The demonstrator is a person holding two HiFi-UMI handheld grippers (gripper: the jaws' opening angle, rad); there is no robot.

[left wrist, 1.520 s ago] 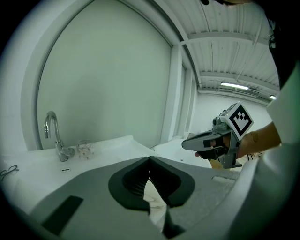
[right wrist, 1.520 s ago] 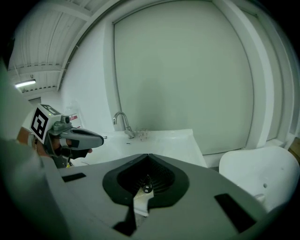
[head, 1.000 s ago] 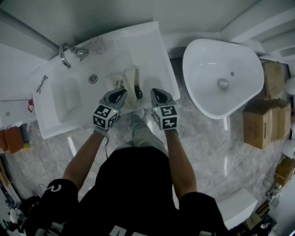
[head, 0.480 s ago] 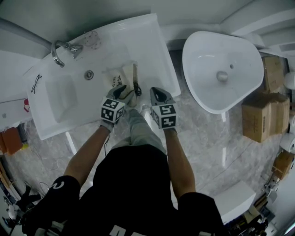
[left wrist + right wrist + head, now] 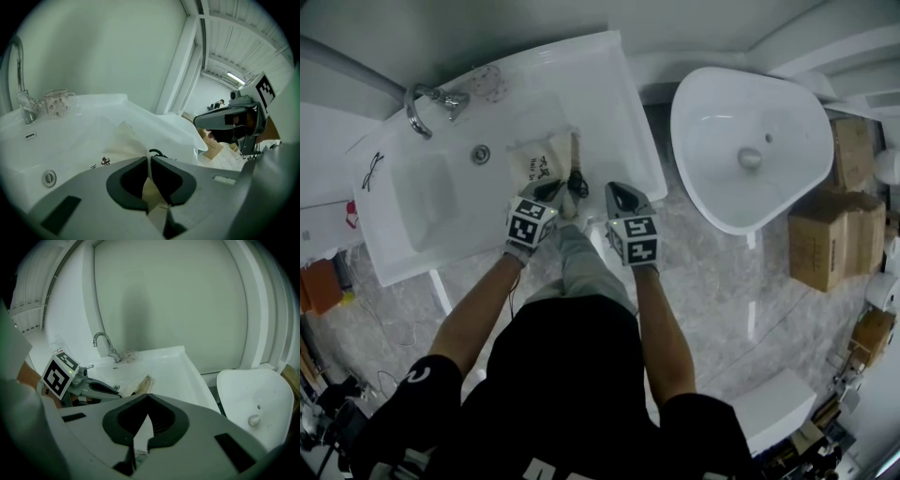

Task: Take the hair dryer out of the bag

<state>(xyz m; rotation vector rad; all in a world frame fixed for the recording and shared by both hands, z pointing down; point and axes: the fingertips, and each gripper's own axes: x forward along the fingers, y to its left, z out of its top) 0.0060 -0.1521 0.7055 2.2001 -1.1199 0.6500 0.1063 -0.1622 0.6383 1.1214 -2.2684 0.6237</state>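
A beige cloth bag (image 5: 542, 157) with black print lies on the white counter (image 5: 609, 103), and a black cord (image 5: 577, 180) shows at its near right corner. My left gripper (image 5: 555, 190) sits at the bag's near edge. Its jaws have just been closing and now pinch a fold of the bag (image 5: 124, 140) between the pads, seen at the left gripper (image 5: 150, 158). The cord (image 5: 157, 153) loops just beyond it. The right gripper (image 5: 619, 190) hovers to the right of the bag, at the counter's front edge. The right gripper (image 5: 148, 396) is shut with nothing in it. The hair dryer's body is hidden.
A chrome faucet (image 5: 427, 98) and a glass mug (image 5: 487, 82) stand at the counter's back left, beside the sunken basin (image 5: 427, 197). Spectacles (image 5: 373, 172) lie at the left rim. A white freestanding tub (image 5: 750, 141) and cardboard boxes (image 5: 830, 234) are to the right.
The left gripper has gone forward and down onto the bag's near edge, spread its jaws there, then closed them on the cloth. The right gripper has hardly moved.
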